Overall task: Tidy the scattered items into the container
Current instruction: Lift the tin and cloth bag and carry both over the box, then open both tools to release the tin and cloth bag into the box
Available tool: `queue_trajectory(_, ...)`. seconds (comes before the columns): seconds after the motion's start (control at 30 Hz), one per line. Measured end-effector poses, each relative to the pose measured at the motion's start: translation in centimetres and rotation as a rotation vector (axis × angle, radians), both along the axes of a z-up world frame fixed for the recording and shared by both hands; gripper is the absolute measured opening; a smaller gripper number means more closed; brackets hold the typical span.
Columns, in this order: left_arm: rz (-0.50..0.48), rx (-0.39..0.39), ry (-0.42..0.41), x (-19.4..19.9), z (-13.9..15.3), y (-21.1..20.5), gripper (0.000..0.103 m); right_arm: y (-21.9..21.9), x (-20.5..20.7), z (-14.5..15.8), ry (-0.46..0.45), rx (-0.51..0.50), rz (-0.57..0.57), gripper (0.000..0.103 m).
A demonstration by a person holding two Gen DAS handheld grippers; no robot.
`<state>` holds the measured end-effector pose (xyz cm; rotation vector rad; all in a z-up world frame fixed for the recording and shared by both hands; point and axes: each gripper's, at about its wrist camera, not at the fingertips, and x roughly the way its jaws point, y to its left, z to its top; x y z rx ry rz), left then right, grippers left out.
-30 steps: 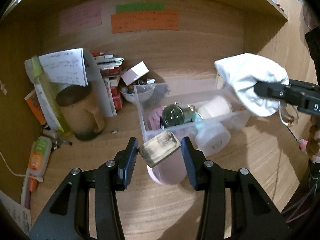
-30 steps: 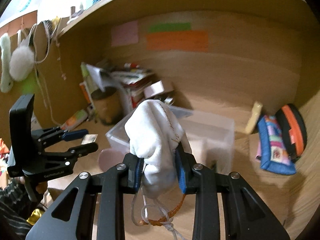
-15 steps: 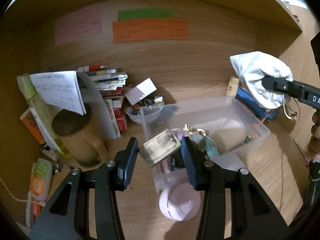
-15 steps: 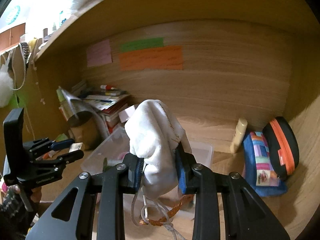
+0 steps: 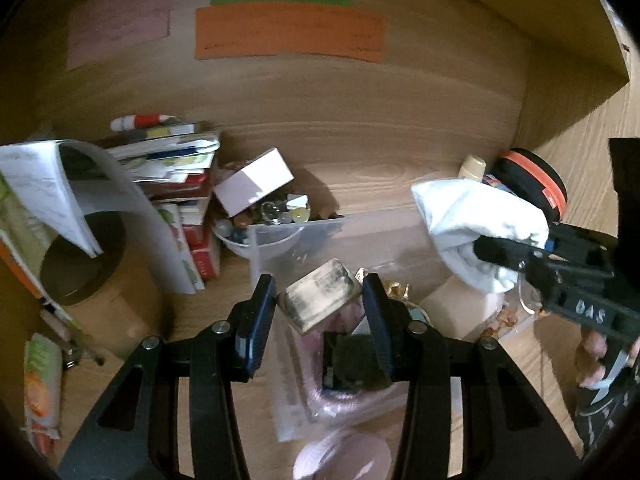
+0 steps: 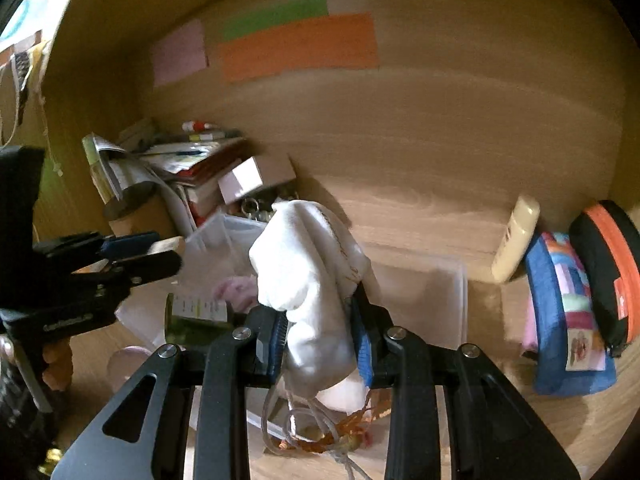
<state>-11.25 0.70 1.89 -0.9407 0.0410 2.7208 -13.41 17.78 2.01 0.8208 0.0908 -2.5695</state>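
Left wrist view: the left gripper [image 5: 319, 300] is squeezed onto a small worn block [image 5: 318, 298], gray and tan, with one pad on each side of it. The block hangs in the air over the near left part of the clear plastic box [image 5: 296, 236]. Inside the box, under the block, lie a pink fuzzy thing [image 5: 348, 320] and a dark round tin [image 5: 354, 364]. A pink round lid [image 5: 344, 456] lies on the desk just in front of the box. At the back left corner of the box sits a little bowl of small bits [image 5: 260, 232] with a white carton [image 5: 254, 186] leaning on it. To the right of the box, the right gripper [image 5: 516, 256] holds a white cloth pouch [image 5: 476, 220].

Right wrist view: the right gripper [image 6: 320, 336] is closed tight on the white cloth pouch [image 6: 308, 256], which stands up between the pads. Strings and an orange cord [image 6: 340, 436] hang down from it. The pouch is over the clear plastic box [image 6: 440, 300]. To the left of the box, the left gripper [image 6: 160, 250] pinches the block [image 6: 166, 245].
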Motion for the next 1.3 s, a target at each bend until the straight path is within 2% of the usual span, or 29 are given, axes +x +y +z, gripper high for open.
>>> queue_trajectory(0.27,-0.015,-0.014,-0.045,-1.2,-1.6,1.0,0.044,-0.8,-0.4,-0.8,0.008,0.016,-0.013,0.029)
queue_trajectory(0.43,-0.025,-0.012,-0.064,-1.5,-2.2,1.2,0.044,-2.1,-0.7,-1.6,0.007,0.062,-0.012,0.031)
queue_trajectory(0.67,-0.025,-0.029,-0.072,-1.3,-2.5,1.6,0.045,-2.5,-1.2,-2.6,-0.027,0.073,-0.001,0.035)
queue_trajectory(0.77,-0.021,-0.036,-0.066,-1.3,-2.5,1.6,0.05,-2.8,-1.4,-3.2,-0.041,0.095,-0.004,0.038)
queue_trajectory(0.93,-0.014,-0.055,-0.037,-1.2,-2.4,1.9,0.066,-3.0,-1.7,-3.8,-0.062,0.126,-0.002,0.038)
queue_trajectory(1.03,-0.013,-0.06,-0.02,-0.9,-2.3,1.8,0.069,-2.7,-1.7,-3.8,-0.068,0.124,0.003,0.039)
queue_trajectory(1.13,-0.009,-0.053,-0.009,-0.8,-2.0,1.7,0.07,-2.6,-1.6,-3.5,-0.066,0.123,0.011,0.051)
queue_trajectory(1.17,-0.009,-0.049,-0.003,-0.7,-1.8,1.5,0.071,-2.7,-1.4,-3.2,-0.059,0.127,0.016,0.059)
queue_trajectory(1.23,0.003,-0.041,0.008,-0.4,-1.5,1.2,0.079,-2.7,-1.0,-2.7,-0.028,0.138,0.011,0.063)
queue_trajectory(1.3,0.017,-0.035,0.014,-0.2,-1.2,0.8,0.08,-2.6,-0.5,-2.2,-0.007,0.145,0.017,0.074)
